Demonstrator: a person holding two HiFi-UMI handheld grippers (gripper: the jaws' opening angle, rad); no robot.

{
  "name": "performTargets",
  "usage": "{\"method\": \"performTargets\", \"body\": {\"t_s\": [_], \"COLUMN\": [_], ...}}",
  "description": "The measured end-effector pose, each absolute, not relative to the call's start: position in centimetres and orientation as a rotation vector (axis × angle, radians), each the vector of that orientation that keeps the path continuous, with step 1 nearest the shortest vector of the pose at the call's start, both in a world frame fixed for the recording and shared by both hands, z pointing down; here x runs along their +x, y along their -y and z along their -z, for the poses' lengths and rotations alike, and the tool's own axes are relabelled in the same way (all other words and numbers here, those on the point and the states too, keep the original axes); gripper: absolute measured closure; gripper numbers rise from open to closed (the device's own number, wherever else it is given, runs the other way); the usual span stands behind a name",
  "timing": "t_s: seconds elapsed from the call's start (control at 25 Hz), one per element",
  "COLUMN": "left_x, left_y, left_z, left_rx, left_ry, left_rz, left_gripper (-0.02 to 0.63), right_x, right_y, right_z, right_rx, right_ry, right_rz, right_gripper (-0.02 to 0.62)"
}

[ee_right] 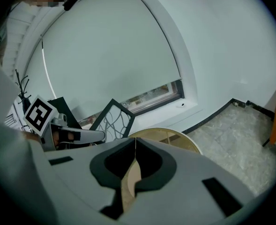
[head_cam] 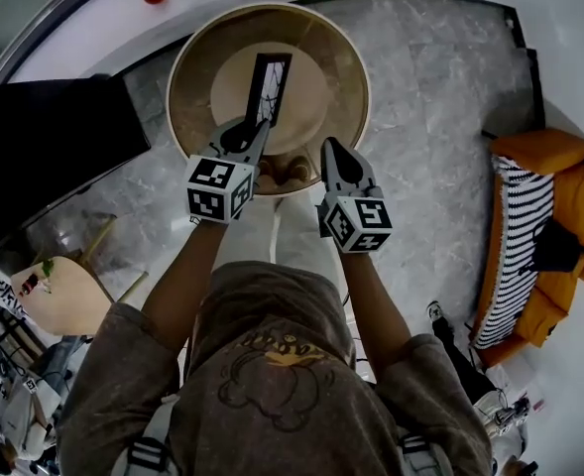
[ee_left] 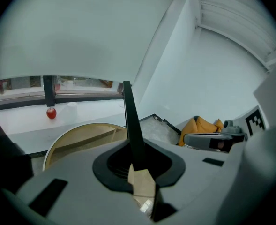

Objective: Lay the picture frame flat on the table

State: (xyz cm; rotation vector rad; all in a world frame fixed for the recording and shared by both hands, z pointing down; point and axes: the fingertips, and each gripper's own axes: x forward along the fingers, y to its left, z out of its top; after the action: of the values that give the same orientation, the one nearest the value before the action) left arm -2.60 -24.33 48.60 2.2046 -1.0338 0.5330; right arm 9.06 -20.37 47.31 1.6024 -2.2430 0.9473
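we're gripping the picture frame (head_cam: 270, 89) at its lower end in the left gripper (head_cam: 255, 135), jaws narrow and pinching it. its long axis is standing up over the round table (head_cam: 336, 87). the right gripper (head_cam: 333, 152) is closed and empty, just beside it.
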Motion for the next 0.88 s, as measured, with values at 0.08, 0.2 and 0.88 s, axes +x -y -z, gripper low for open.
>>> {"method": "performTargets", "body": {"t_s": [0.08,0.2,0.88], "left_x": [-2.4,-2.0,-1.9], "left_y": [24.2,24.1,23.6], "left_z": [-49.9,-51.8,-62.1], "left_rx": [2.195,2.183,2.100], "left_ry": [1.032,1.028,1.020], "left_rz": [-0.541,-0.548,-0.584], "left_gripper": [0.541,0.541,0.541], "right_x": [8.8,8.9,9.5], "right_y": [20.3,20.3,21.3], "right_z": [-48.4,-50.3,-58.9], "right_rx": [1.584,1.570,1.551], "right_ry": [2.244,2.243,2.213], "right_rz": [-0.951,-0.960,-0.978], "right_gripper": [0.575,0.575,0.575]}}
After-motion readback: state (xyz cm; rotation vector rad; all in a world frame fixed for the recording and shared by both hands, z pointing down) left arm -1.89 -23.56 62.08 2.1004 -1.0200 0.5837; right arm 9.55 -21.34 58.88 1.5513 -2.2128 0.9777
